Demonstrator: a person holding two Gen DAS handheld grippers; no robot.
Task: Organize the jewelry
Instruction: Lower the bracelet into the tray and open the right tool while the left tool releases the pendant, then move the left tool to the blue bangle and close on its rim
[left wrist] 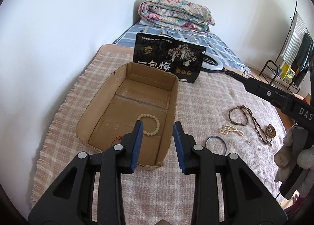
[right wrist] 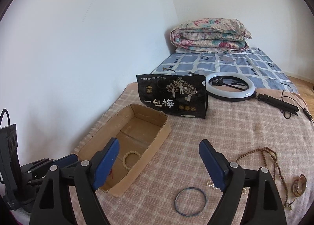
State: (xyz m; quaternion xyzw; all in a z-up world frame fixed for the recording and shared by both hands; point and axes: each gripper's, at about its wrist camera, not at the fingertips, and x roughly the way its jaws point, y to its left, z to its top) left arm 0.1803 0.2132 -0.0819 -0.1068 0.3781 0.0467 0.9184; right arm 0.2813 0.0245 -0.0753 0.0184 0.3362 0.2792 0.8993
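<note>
The left gripper (left wrist: 158, 130) hangs over the near end of an open cardboard box (left wrist: 109, 85), its blue pads a modest gap apart with nothing between them. Just beyond its left fingertip, on the box floor, lies a cream bead bracelet (left wrist: 152, 125); a scrap of red cord (left wrist: 118, 138) shows beside that finger, lower in the box.

To the right of this gripper, on the pink checked blanket (left wrist: 206, 97), the rest of the jewelry lies loose — a thin dark bangle (left wrist: 215, 143) closest, then a small pearl strand (left wrist: 231, 130), a long brown bead necklace (left wrist: 247, 121) and a round gold-rimmed pendant (left wrist: 270, 131) at the far right. A gloved hand (left wrist: 292, 158) carrying the other tool enters at the right edge.

The right gripper (right wrist: 159, 160) stands wide open and empty, above the blanket. The cardboard box (right wrist: 157, 138) sits ahead and left of it, with the cream bracelet (right wrist: 130, 159) seen just past its left pad. The bangle (right wrist: 190, 201) lies flat below the gap between its fingers, nearer the right one; the pearl strand (right wrist: 210, 183) peeks out from behind the right finger, and the brown necklace (right wrist: 274, 158) and pendant (right wrist: 299, 184) lie further right.

Straight ahead of both tools stands a black snack pouch (right wrist: 172, 95), a ring light (right wrist: 229, 87) lying beside it — and a folded floral quilt (right wrist: 210, 34) far behind.
</note>
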